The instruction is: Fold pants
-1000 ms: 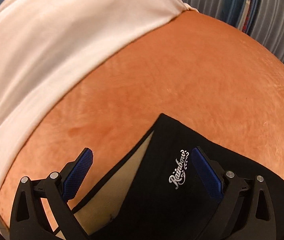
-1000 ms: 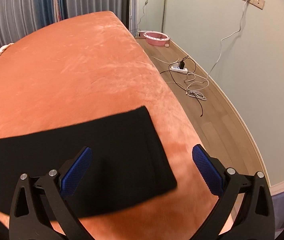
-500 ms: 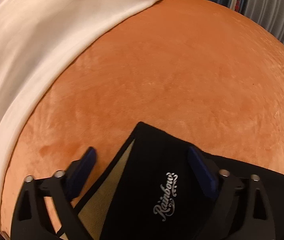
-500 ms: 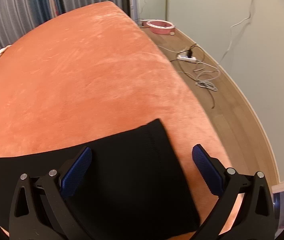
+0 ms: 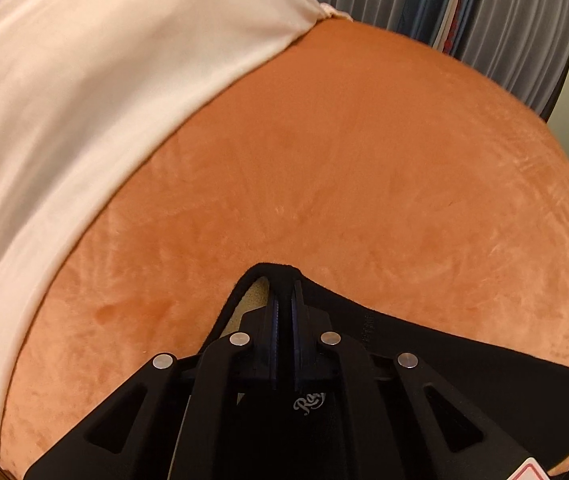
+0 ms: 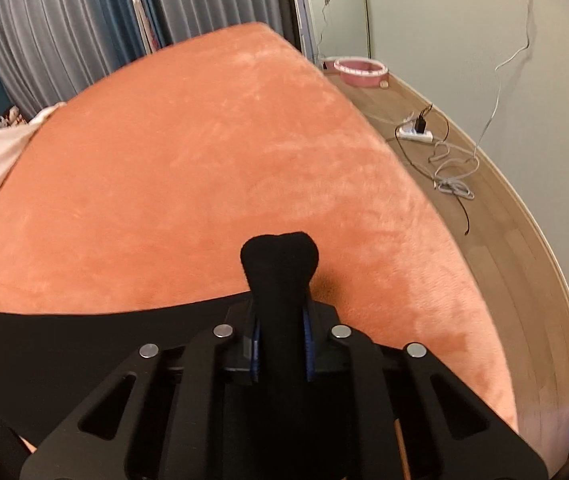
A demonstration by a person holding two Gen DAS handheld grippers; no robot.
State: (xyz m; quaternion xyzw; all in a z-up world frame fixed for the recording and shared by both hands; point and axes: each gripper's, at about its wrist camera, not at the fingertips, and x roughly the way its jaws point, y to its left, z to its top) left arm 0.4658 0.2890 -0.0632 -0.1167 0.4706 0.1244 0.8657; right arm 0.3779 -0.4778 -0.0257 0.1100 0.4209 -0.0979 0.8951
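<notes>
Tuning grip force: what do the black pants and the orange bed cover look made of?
Pants: soft matte black knit, probably stretchy; it bunches into a rounded wad between the right gripper's pads. Bed cover: orange plush, likely velvet or fleece; brushed streaks catch the light. Neither fibre can be told.

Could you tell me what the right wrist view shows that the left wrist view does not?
Only the right wrist view shows the wooden floor, the power strip, the pink basin and the right gripper, just closed on a bunched end of the pants. Only the left wrist view shows the left gripper, just closed on the waistband corner. Both show the orange bedcover, white bedding and curtains.
</notes>
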